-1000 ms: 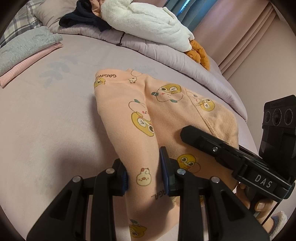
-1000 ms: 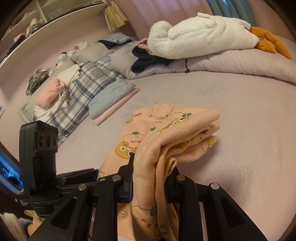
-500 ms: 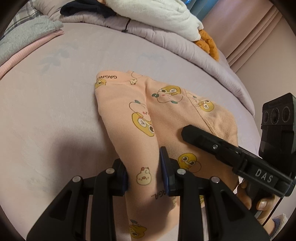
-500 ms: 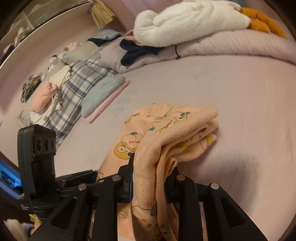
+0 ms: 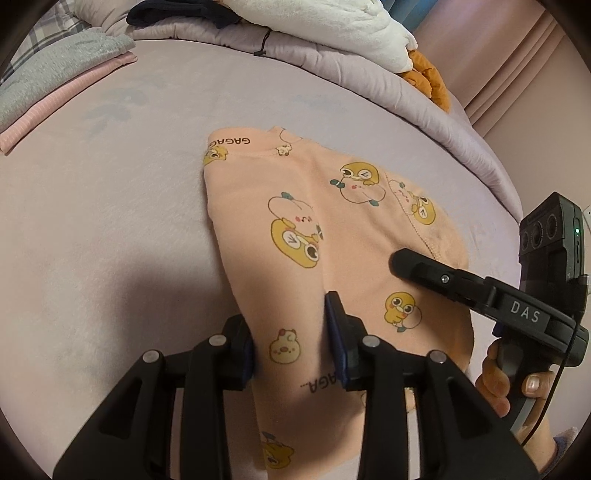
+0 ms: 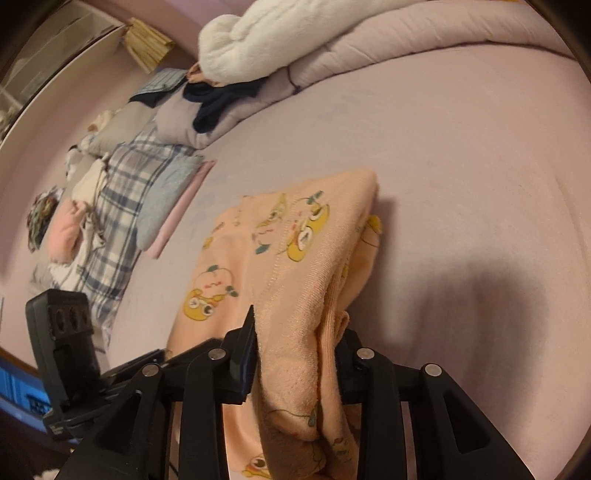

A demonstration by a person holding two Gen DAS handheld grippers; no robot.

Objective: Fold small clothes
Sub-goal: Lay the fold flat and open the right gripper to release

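Note:
A peach garment (image 5: 295,229) printed with yellow ducks lies folded on the lilac bed sheet (image 5: 110,229). Its near edge runs up between the pads of my left gripper (image 5: 291,343), whose jaws are opening while the cloth still fills the gap. In the right wrist view the same garment (image 6: 295,240) sits bunched in thick layers between the pads of my right gripper (image 6: 295,350); these jaws are opening too, with cloth touching both pads. One finger of the right gripper (image 5: 436,275) reaches over the garment's right side.
Folded grey and pink clothes (image 5: 55,85) lie at the left, beside a plaid blanket (image 6: 118,206). A rolled quilt (image 5: 369,81) with a white plush throw (image 5: 332,33) lines the far side. A hand (image 5: 509,387) holds the right gripper's handle.
Both pairs of jaws have spread a little around the cloth. The right gripper has sunk and rolled, and the garment's folded top now lies flatter on the bed.

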